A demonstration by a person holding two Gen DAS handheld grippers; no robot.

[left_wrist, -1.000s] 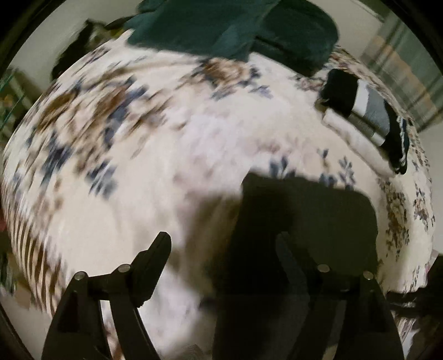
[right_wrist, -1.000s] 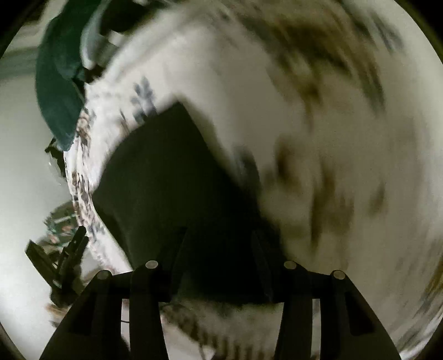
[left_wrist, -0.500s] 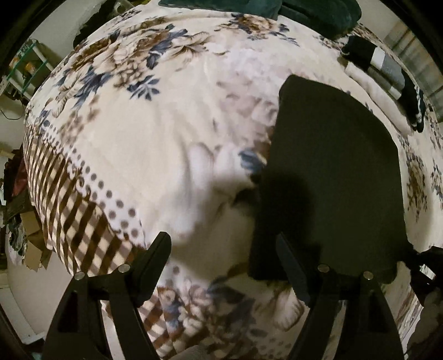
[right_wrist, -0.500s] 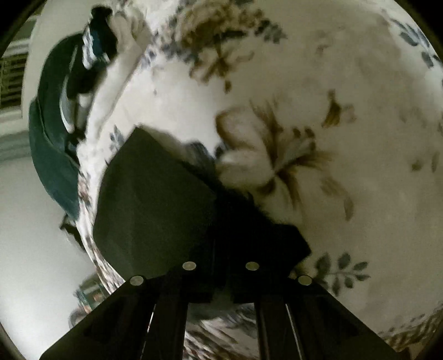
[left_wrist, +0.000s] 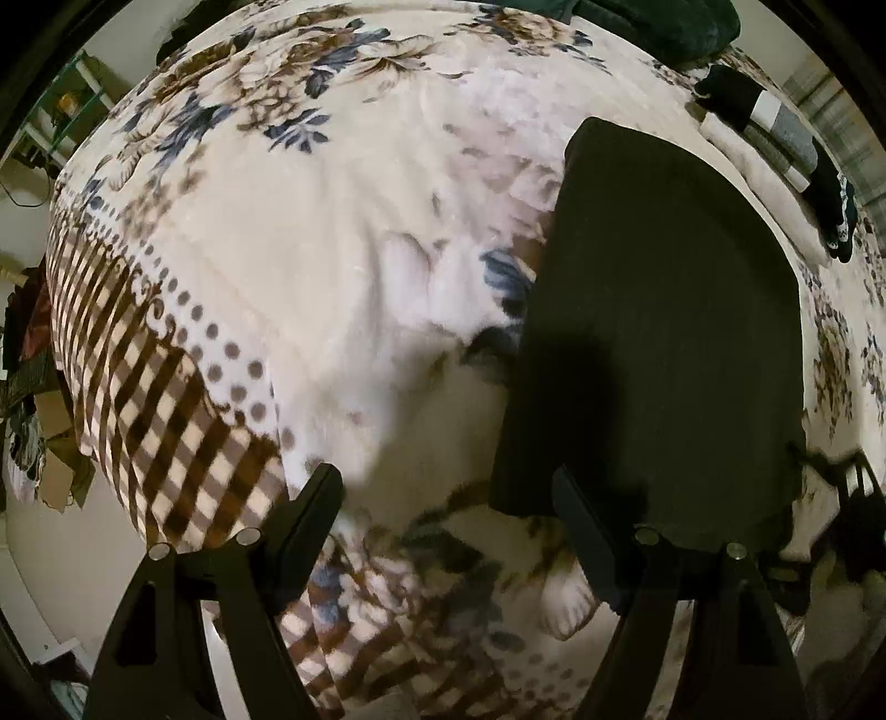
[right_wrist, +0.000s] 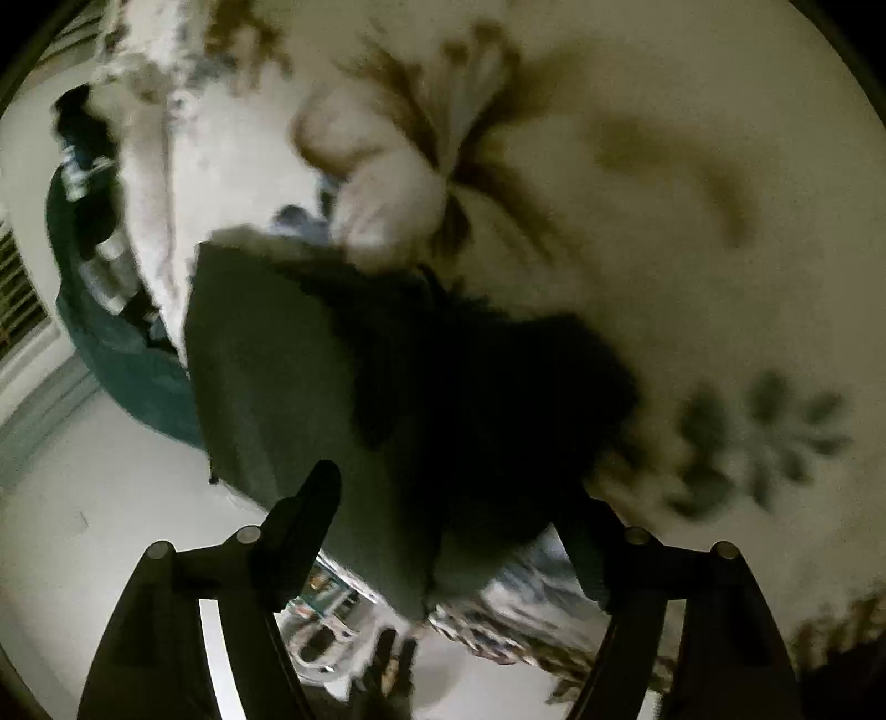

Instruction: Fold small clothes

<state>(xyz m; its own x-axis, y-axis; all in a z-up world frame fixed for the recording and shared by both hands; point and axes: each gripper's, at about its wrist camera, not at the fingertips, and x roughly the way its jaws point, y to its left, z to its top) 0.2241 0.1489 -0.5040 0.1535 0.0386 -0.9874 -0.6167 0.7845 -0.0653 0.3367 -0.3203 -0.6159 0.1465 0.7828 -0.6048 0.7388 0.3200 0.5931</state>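
1. Half a second back my right gripper point(right_wrist: 443, 498) was clamped shut on the near corner of the dark garment point(right_wrist: 310, 387). Its jaws are now opening and stand wide, with the cloth lying under and between them and the pads not pressing on it. I read this as the release after laying a fold.

2. My left gripper point(left_wrist: 448, 498) has jaws apart with nothing held, as in the earlier frames. Its right finger point(left_wrist: 581, 531) overlaps the garment's near edge in view; the blanket shows between the fingers.

3. In the left wrist view the dark garment point(left_wrist: 664, 332) lies flat as a tidy, near-rectangular panel on the floral blanket point(left_wrist: 332, 249), right of centre, in the same shape as half a second ago.

4. The right wrist view is blurred. I think one layer lies over another near the corner, but I cannot confirm it.

5. Judgement: one fold appears set. Either a further fold or a move to the stack remains.

6. No true container is in view. The nearest thing to one is the stack of folded clothes point(left_wrist: 775, 133) at the far right of the bed, holding dark, grey and pale pieces. A teal bundle point(left_wrist: 664, 22) lies beyond it.
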